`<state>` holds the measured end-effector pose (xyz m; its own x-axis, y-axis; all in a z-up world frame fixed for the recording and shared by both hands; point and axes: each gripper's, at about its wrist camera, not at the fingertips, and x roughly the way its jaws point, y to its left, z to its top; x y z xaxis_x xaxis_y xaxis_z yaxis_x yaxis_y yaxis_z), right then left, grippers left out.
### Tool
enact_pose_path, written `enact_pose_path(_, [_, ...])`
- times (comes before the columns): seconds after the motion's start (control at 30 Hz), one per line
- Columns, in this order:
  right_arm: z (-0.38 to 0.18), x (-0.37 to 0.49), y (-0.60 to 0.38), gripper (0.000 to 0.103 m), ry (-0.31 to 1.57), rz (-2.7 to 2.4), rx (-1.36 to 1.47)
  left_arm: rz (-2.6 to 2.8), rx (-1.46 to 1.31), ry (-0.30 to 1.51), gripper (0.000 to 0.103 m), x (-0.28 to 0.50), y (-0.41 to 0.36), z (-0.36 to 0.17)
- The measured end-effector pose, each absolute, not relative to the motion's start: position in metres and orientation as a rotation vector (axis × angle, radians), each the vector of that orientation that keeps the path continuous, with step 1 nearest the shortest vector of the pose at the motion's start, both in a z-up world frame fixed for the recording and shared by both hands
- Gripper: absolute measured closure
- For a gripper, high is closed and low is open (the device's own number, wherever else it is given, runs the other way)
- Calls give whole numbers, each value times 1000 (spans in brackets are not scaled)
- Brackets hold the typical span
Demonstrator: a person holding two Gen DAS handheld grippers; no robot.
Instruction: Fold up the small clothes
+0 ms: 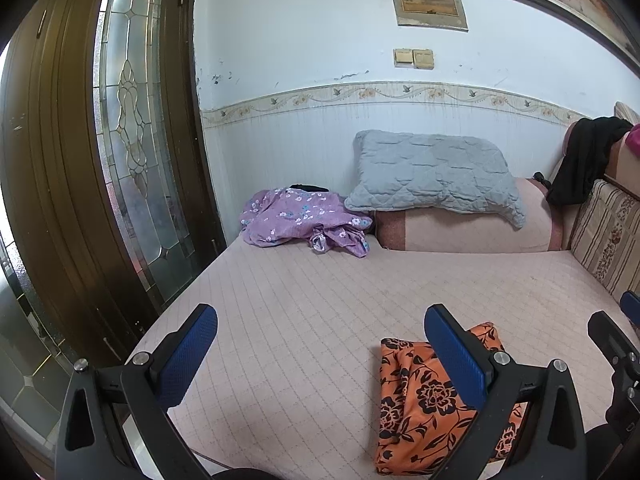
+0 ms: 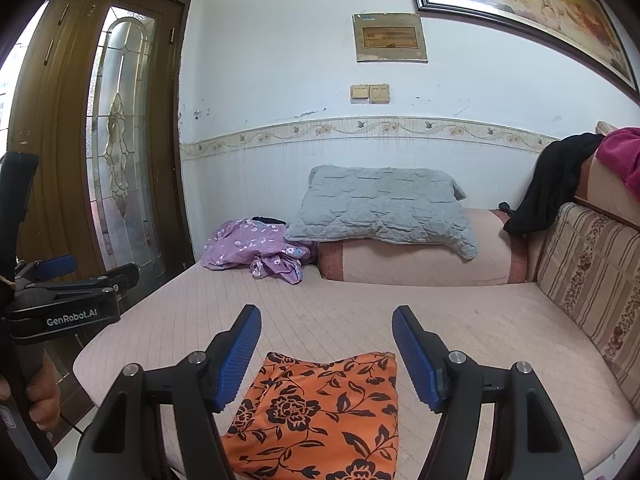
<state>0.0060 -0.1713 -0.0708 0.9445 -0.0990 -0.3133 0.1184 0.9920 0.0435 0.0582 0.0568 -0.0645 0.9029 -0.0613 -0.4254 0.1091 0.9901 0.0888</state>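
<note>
An orange garment (image 2: 320, 416) printed with black flowers and leaves lies folded into a compact, roughly rectangular packet at the near edge of the pale pink quilted bed (image 1: 320, 300). Its surface is smooth, with one corner puckered at the far side. The left gripper (image 1: 320, 360) and the right gripper (image 2: 326, 356) both hover above it with jaws spread wide, holding nothing. A crumpled purple floral garment (image 1: 304, 220) sits at the far edge, beside a grey pillow (image 1: 432, 172).
</note>
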Motion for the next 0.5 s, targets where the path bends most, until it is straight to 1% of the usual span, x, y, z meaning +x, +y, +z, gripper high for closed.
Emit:
enact_pose_path(0.17, [-66,-1,-174,31,299,-115,64,-102,116,425,0,52,52,-60])
enact_pose_path(0.27, [-64,-4,-176,28,290,-119,70,-116,120,423,0,50,49,-59])
enact_pose_path(0.5, [-62,-4,-180,28,280,-122,76,-125,122,416,0,51,43,-56])
